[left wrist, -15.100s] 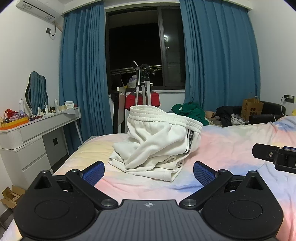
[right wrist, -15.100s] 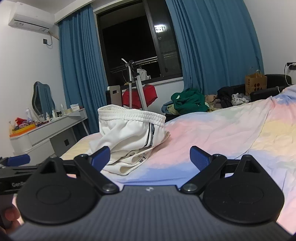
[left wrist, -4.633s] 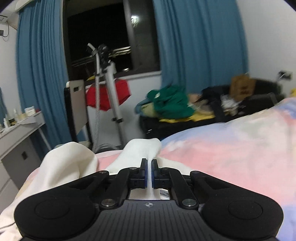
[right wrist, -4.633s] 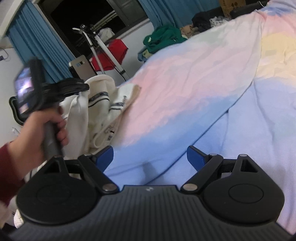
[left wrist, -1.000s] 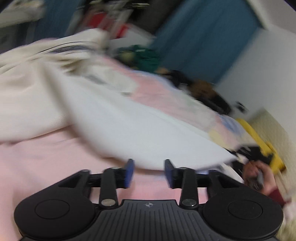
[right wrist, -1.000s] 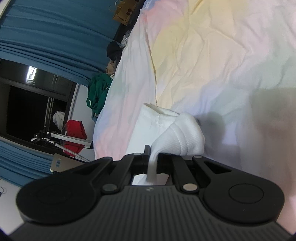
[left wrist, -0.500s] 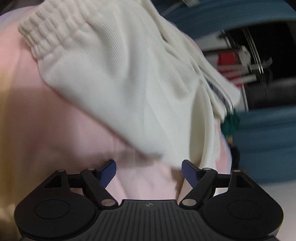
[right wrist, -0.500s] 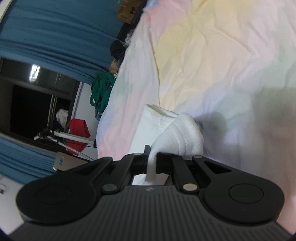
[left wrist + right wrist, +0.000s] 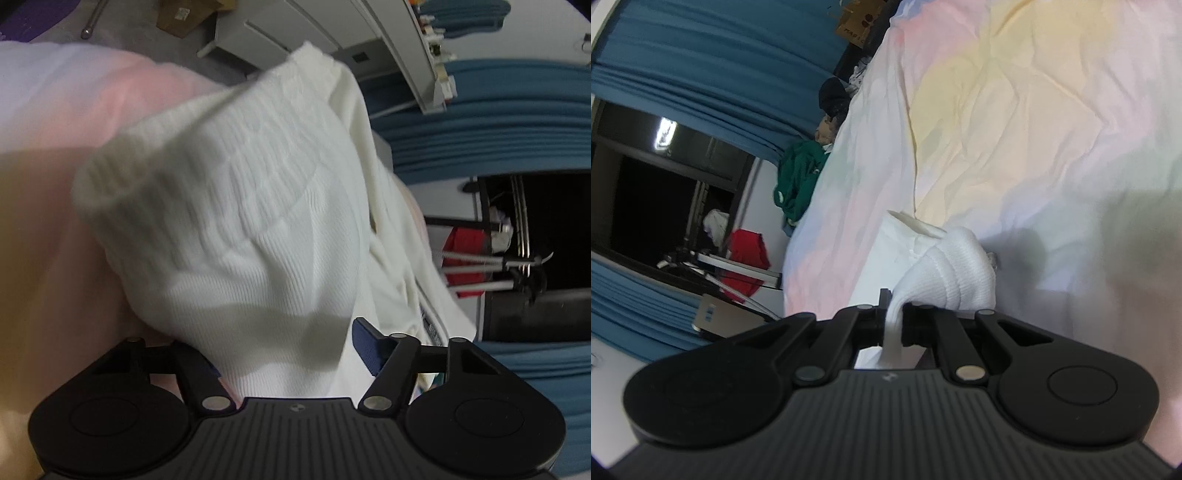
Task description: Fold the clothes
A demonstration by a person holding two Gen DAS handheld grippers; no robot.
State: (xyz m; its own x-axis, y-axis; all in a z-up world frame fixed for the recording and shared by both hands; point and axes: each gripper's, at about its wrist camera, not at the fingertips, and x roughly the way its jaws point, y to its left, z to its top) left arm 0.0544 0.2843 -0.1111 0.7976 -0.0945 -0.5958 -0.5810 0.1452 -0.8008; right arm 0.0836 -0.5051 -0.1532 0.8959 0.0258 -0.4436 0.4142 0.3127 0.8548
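Box (image 9: 857, 23) at eleven o'clock reads "MAGIC" (partly cut off); right gripper (image 9: 894, 314) pinches white garment (image 9: 945, 273); left gripper (image 9: 284, 354) closing around its cuff, pads not pressing.

Your left gripper (image 9: 286, 350) now sits rolled over at the white trousers (image 9: 236, 221), no longer beside them. Its jaws are closing with the ribbed cloth between them.

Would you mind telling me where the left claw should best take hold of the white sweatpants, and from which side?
Grip the ribbed elastic cuff of the white sweatpants, coming in from its open end. The cuff is thick and bunched, so it should hold better than the smooth fabric now lying between the closing left claw. The right claw already pinches another ribbed edge.
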